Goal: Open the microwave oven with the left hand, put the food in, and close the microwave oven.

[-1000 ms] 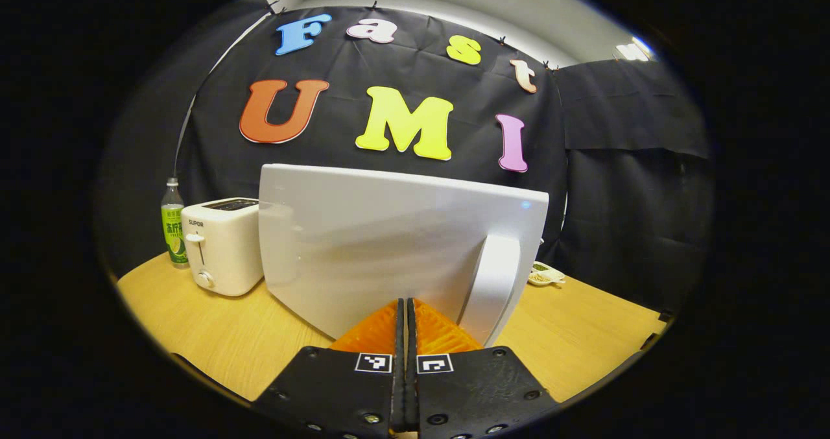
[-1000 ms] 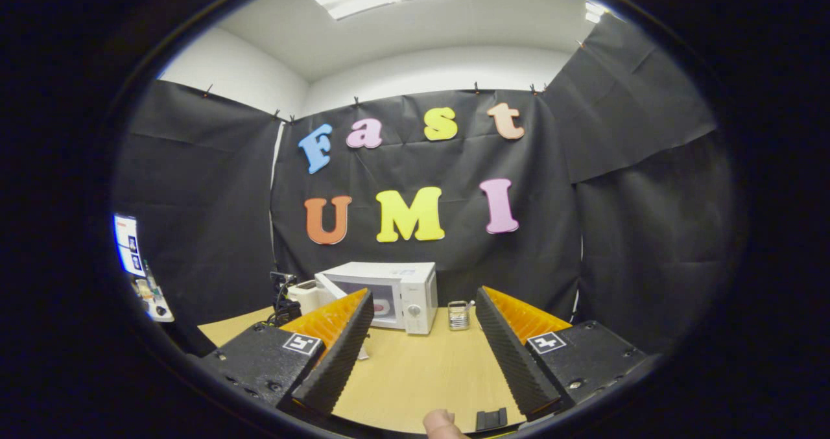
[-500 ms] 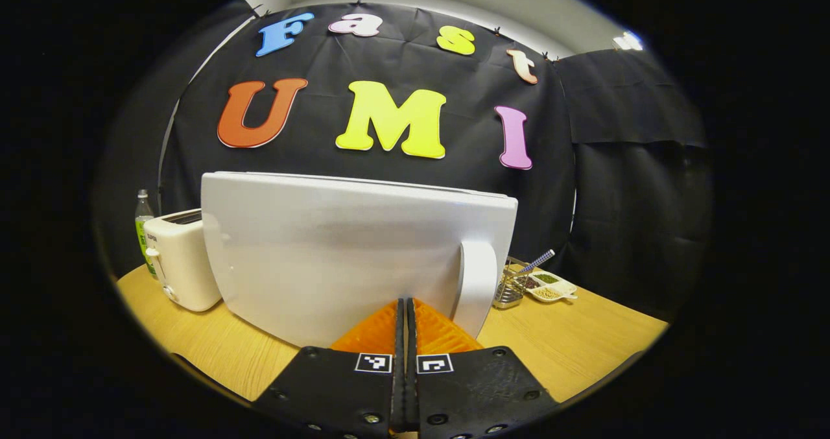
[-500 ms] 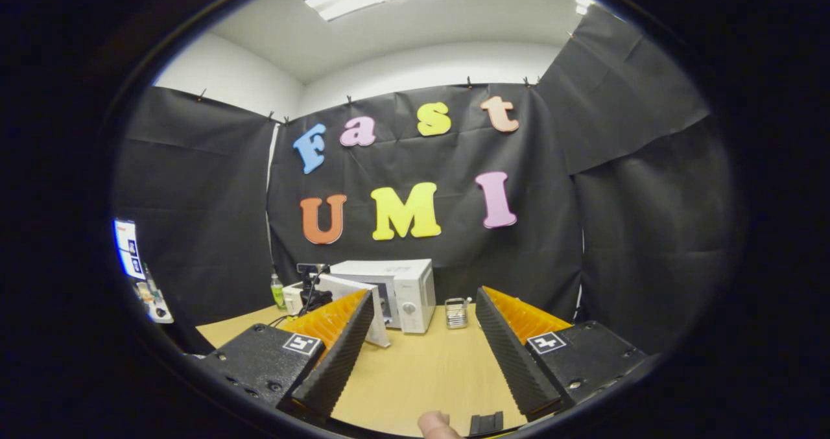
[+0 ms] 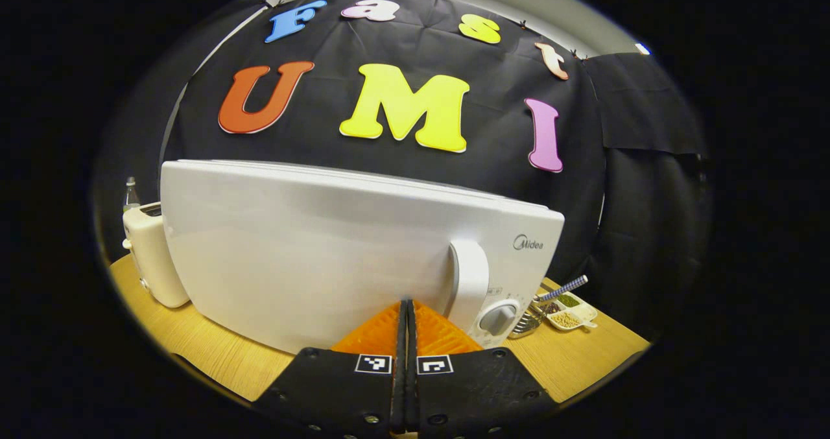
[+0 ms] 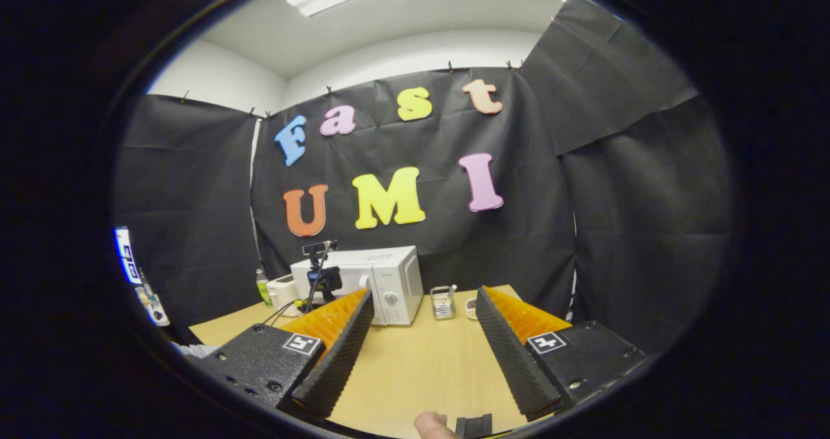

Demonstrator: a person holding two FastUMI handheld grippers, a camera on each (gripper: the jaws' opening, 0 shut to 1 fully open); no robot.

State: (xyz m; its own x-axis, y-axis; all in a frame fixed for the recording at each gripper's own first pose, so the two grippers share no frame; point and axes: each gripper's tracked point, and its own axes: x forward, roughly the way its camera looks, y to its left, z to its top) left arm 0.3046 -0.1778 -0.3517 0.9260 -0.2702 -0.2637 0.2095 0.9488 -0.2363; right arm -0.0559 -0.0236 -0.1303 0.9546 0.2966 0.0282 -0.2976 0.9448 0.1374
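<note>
The white microwave (image 5: 311, 244) looms close in the left gripper view, its door flat against the body with the handle (image 5: 468, 283) and control knob (image 5: 498, 319) at its right. My left gripper (image 5: 406, 304) is shut with nothing in it, its fingertips at the door's lower part just left of the handle. In the right gripper view the microwave (image 6: 382, 283) stands far off at the back of the table with its door closed, and the left gripper (image 6: 322, 277) is in front of it. My right gripper (image 6: 424, 291) hangs open and empty over the table.
A white toaster (image 5: 152, 257) and a bottle (image 5: 131, 189) stand left of the microwave. A wire cutlery rack (image 6: 443, 301) and a small divided dish (image 5: 566, 309) sit to its right. The wooden table (image 6: 421, 367) stretches bare toward me; a thumb (image 6: 431, 426) shows at the bottom.
The microwave door has swung from partly open to closed, with my shut left gripper following it in. The right gripper stayed open and tilted slightly.
</note>
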